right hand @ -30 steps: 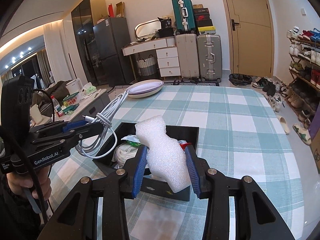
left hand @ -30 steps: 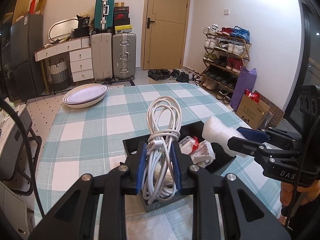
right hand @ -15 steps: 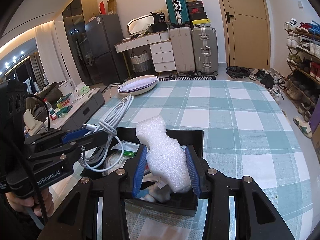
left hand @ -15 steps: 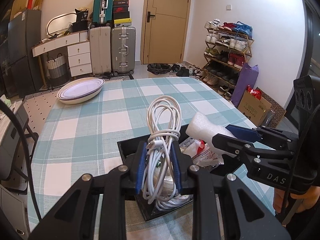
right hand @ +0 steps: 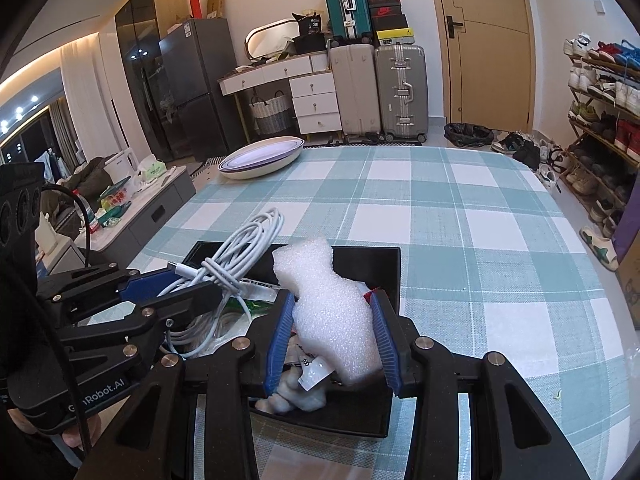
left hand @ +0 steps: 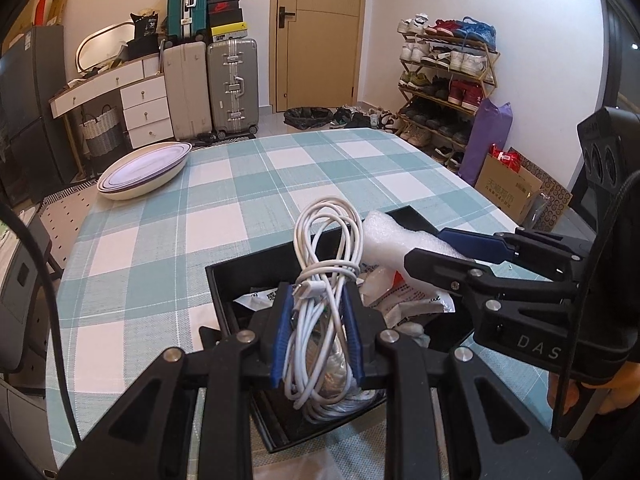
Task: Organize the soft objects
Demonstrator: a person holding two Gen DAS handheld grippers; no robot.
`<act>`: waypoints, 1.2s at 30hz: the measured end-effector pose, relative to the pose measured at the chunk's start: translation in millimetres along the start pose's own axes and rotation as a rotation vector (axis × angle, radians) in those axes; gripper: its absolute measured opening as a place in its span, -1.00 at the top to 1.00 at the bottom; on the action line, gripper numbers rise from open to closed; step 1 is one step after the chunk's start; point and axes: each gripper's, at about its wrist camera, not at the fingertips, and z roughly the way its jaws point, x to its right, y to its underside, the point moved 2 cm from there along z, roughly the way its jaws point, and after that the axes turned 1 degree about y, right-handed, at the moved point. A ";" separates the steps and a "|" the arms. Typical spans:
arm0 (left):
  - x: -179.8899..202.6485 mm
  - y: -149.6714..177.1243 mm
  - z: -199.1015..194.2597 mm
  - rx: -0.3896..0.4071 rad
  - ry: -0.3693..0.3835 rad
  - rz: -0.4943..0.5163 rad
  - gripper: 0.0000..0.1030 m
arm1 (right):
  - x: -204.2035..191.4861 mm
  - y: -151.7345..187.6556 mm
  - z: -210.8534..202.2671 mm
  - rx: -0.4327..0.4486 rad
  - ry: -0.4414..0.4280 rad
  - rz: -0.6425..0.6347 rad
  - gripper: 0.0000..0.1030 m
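Currently: left tool clamps coiled white charging cable, right tool clamps white foam piece; both over part-filled black rectangular box on worktop. You have yet to release either.

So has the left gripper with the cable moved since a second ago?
Yes. The left gripper and its white cable have come down over the black box, toward its contents.

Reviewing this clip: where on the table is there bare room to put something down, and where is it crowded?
Free: the checked tablecloth between the black box and the far edge, right of the stacked plates; also the strip right of the box. Crowded: inside the box, where packets lie and both grippers hold the white cable and foam piece.
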 end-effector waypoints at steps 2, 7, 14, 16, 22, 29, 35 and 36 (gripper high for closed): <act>0.3 1.3 1.9 -0.005 -0.001 0.004 0.55 | 0.7 0.7 0.9 -0.002 0.000 0.002 0.22; -0.5 3.4 5.0 -0.013 -0.001 0.007 0.55 | -3.4 3.9 2.6 -0.009 0.020 -0.024 0.22; -3.6 2.7 9.6 -0.023 -0.001 -0.001 0.44 | -8.2 6.7 2.5 -0.010 0.034 -0.067 0.22; -6.5 3.3 8.8 -0.028 0.012 -0.014 0.42 | -10.7 7.0 -2.3 0.011 0.032 -0.091 0.18; -13.7 4.8 -8.6 0.015 0.033 -0.050 -0.03 | -16.0 9.2 -28.4 0.082 0.012 -0.151 -0.17; -18.9 15.6 -38.9 0.087 -0.016 -0.064 -0.78 | -13.3 21.2 -56.4 0.136 -0.014 -0.156 -0.86; -21.6 32.7 -52.6 0.123 -0.055 -0.078 -1.00 | -7.6 34.8 -69.4 0.160 -0.034 -0.117 -0.99; -21.0 35.8 -54.0 0.130 -0.063 -0.070 -1.00 | -7.6 36.6 -71.3 0.169 -0.037 -0.117 -0.99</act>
